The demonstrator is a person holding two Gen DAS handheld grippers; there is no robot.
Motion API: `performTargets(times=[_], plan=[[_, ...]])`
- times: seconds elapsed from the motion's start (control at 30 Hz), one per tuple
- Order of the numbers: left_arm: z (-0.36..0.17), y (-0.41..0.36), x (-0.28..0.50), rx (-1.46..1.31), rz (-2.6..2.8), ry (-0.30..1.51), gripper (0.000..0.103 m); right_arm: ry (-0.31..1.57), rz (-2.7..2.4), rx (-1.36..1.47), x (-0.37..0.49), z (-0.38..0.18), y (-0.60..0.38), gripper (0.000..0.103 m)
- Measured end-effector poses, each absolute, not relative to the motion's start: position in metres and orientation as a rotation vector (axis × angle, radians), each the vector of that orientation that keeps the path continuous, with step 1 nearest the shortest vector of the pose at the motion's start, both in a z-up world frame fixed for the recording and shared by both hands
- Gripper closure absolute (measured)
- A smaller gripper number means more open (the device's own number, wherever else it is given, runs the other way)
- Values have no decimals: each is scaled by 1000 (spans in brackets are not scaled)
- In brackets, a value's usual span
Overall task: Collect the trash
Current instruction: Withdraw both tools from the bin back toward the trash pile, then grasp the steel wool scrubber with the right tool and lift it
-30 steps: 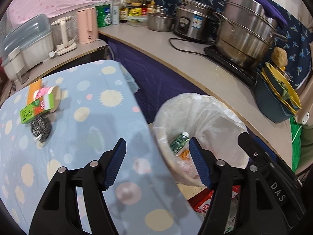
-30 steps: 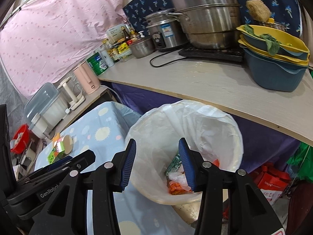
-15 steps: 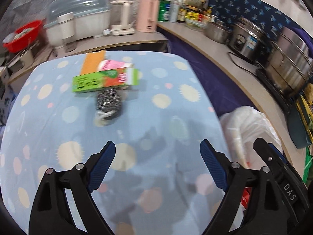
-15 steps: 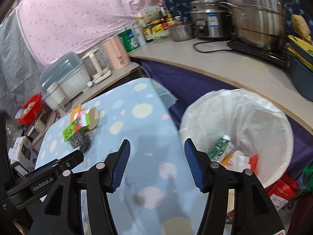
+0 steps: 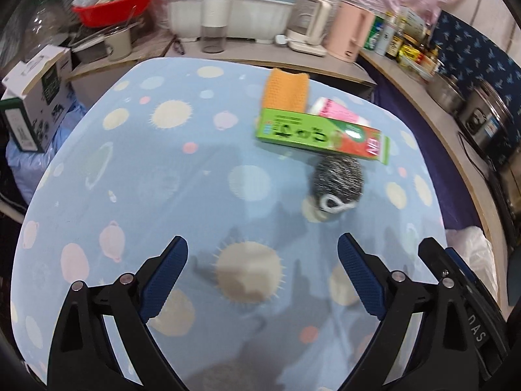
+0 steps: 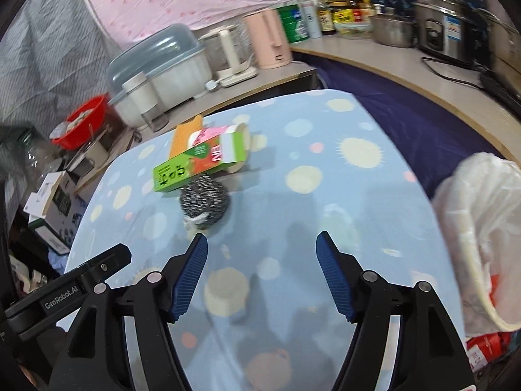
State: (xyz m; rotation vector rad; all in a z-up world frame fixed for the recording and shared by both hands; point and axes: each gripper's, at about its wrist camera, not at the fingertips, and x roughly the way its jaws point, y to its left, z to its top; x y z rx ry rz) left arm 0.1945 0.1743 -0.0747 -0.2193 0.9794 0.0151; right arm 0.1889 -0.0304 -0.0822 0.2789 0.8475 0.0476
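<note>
Ahead of both grippers we find the trash in one cluster on the blue dotted tablecloth (image 5: pixel 136 169). A green carton (image 5: pixel 320 135) with a red end panel carries white lettering; we read "NB" on it in the right wrist view, and the rest is not legible. Its near edge overlaps a steel-wool scourer (image 5: pixel 338 182), the item closest to the fingertips, which has a white loop at its near side. Behind the carton lie a pink-and-white tube (image 5: pixel 338 112) and an orange knitted cloth (image 5: pixel 286 89).

We hold the left gripper (image 5: pixel 262 254) above bare cloth; its jaws have just been opening and now stand wide, with nothing between them. The cluster sits ahead and to its right. The right gripper (image 6: pixel 262 251) has also just been opening to a medium gap, empty; the scourer lies just beyond its left fingertip. The left tool's arm in the right wrist view reads "GenRobot.AI".

To the right of the right gripper stands the bin with a white liner (image 6: pixel 478 215).
</note>
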Motion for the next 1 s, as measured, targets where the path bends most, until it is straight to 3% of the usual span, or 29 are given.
performTargets(times=[0.73,0.83,1.0], plan=[[-100,222,251,-270,93,1009,14,915,110,254,282,-125,31,34],[-100,218,254,-269,83,1010,14,924,128,253,281,-127,29,54],[-98,206,253,-261,61,1011,14,910,150,254,260,-121,18,59]])
